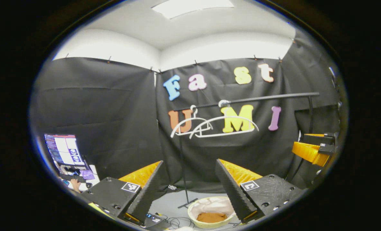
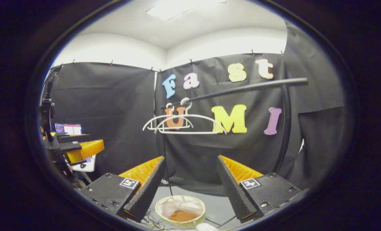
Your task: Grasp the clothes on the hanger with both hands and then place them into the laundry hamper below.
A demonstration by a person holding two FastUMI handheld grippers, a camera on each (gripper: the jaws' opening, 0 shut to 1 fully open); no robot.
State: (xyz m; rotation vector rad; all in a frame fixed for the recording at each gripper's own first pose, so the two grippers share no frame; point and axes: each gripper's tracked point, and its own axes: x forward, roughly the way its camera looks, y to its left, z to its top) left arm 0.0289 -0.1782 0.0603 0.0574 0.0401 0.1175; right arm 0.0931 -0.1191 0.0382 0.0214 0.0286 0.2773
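Two bare white hangers point(image 1: 209, 126) point(image 2: 181, 123) hang on a black rail point(image 1: 251, 98) point(image 2: 235, 89) in front of me. Below stands a pale round laundry hamper point(image 1: 209, 226) point(image 2: 181, 225). Inside it lie a brown garment point(image 1: 211, 217) point(image 2: 182, 215) and some white cloth point(image 1: 209, 203). My left gripper point(image 1: 189, 162) is open with nothing between its fingers, held above and short of the hamper. My right gripper point(image 2: 191, 158) is open too and holds nothing. Each gripper also shows at the edge of the other's view: the right one point(image 1: 311, 150), the left one point(image 2: 81, 149).
The rail's black stand point(image 1: 184, 179) reaches the grey floor just left of the hamper. Cables point(image 1: 174, 221) lie on the floor near it. A lit monitor point(image 1: 63, 150) point(image 2: 67, 129) on a desk, with a hand point(image 1: 75, 184) at a keyboard, is at the far left.
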